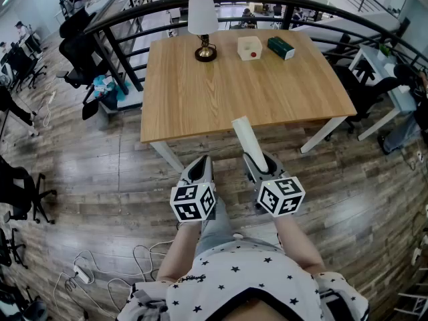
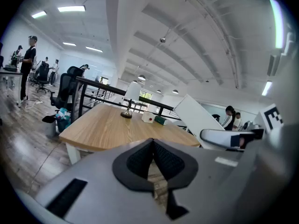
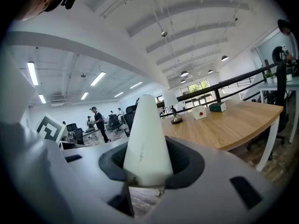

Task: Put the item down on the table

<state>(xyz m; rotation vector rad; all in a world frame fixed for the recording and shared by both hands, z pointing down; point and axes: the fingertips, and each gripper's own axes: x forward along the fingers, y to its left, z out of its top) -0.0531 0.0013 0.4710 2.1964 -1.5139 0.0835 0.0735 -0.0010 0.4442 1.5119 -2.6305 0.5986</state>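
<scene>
A long white box [image 1: 245,138] sticks up and forward out of my right gripper [image 1: 257,164], which is shut on its lower end; in the right gripper view the box [image 3: 146,143] fills the space between the pads. It hangs just short of the near edge of the wooden table [image 1: 234,95]. My left gripper [image 1: 200,169] is beside it on the left, over the floor, shut with nothing in it [image 2: 153,160]. From the left gripper view the white box [image 2: 198,115] shows at the right.
At the table's far edge stand a lamp with a white shade [image 1: 203,25], a small white box with a red dot [image 1: 249,47] and a dark green box [image 1: 281,47]. A black railing [image 1: 120,19] runs behind. Office chairs [image 1: 77,52] stand at left, cables [image 1: 87,266] lie on the floor.
</scene>
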